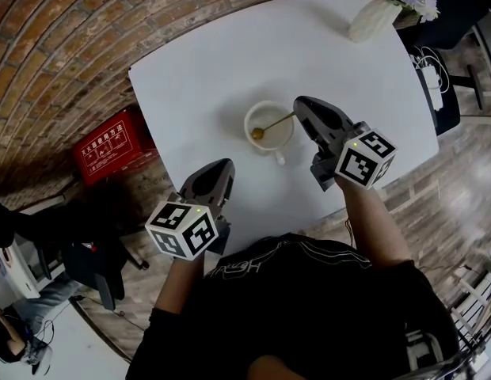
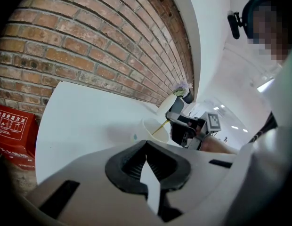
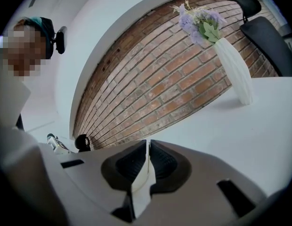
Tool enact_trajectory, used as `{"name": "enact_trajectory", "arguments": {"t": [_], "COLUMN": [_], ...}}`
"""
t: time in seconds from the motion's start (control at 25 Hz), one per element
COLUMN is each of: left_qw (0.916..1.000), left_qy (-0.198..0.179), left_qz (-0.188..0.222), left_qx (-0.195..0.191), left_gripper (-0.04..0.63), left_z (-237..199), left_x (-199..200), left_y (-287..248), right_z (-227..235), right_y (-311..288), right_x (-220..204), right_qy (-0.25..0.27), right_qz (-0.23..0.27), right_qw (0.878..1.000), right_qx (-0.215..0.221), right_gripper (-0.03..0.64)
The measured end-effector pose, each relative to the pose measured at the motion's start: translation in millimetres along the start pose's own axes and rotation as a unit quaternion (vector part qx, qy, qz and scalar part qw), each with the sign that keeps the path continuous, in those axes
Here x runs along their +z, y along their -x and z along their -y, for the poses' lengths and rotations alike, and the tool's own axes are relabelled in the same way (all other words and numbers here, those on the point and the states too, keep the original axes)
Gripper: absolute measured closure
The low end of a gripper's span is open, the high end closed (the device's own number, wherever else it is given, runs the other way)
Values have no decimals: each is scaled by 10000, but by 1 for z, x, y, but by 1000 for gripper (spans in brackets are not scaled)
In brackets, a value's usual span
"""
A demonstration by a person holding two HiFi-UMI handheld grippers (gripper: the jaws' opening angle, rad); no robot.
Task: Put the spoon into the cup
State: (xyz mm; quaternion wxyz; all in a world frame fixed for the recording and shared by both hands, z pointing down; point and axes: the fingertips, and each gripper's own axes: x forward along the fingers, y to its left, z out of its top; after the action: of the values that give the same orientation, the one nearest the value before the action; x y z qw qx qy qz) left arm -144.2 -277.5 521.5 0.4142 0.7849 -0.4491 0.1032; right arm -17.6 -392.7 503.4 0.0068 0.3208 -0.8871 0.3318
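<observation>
White table (image 1: 198, 77), near edge: left gripper (image 1: 220, 167) is held with jaws closed on nothing, apart from the cup (image 1: 247, 121). Spoon (image 1: 275, 123): bowl inside the cup, handle slanting up to the right gripper (image 1: 301, 104), whose jaws are closed on the handle's end. Hazard: releasing at this slant may lever the handle against the rim, tipping the unsteadied cup or flicking the spoon out. Vase (image 1: 374, 18) at the far edge stands well clear

surface: white table (image 1: 230, 70) | on it: cup (image 1: 282, 136) near centre; white vase (image 1: 374, 18) at far edge
</observation>
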Motion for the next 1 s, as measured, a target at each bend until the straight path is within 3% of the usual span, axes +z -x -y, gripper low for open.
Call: {"name": "enact_trajectory", "arguments": {"t": [0.12, 0.24, 0.44, 0.64, 0.76, 1.0], "left_qw": [10000, 10000, 9996, 9985, 9975, 9943], "left_qy": [-31, -59, -130, -216, -297, -549], "left_qz": [28, 72, 267, 494, 631, 843], "left_qx": [-2, -16, 21, -58, -128, -346], "left_gripper": [591, 591, 591, 591, 591, 591], "left_z": [1, 5, 12, 32, 48, 94], "left_x": [1, 3, 7, 10, 10, 5], "left_y": [-1, 0, 11, 28, 40, 64], "right_z": [0, 1, 1, -18, -45, -111], "right_y": [1, 7, 36, 78, 98, 136], "right_x": [2, 7, 23, 31, 28, 22], "right_qy": [4, 17, -139, -210, 75, 657], "right_qz": [66, 180, 623, 824, 766, 641], "right_qw": [10000, 9998, 9977, 9962, 9970, 9943], "right_qx": [-33, -130, -233, -164, 23, 548], "right_gripper": [606, 496, 466, 475, 545, 613]}}
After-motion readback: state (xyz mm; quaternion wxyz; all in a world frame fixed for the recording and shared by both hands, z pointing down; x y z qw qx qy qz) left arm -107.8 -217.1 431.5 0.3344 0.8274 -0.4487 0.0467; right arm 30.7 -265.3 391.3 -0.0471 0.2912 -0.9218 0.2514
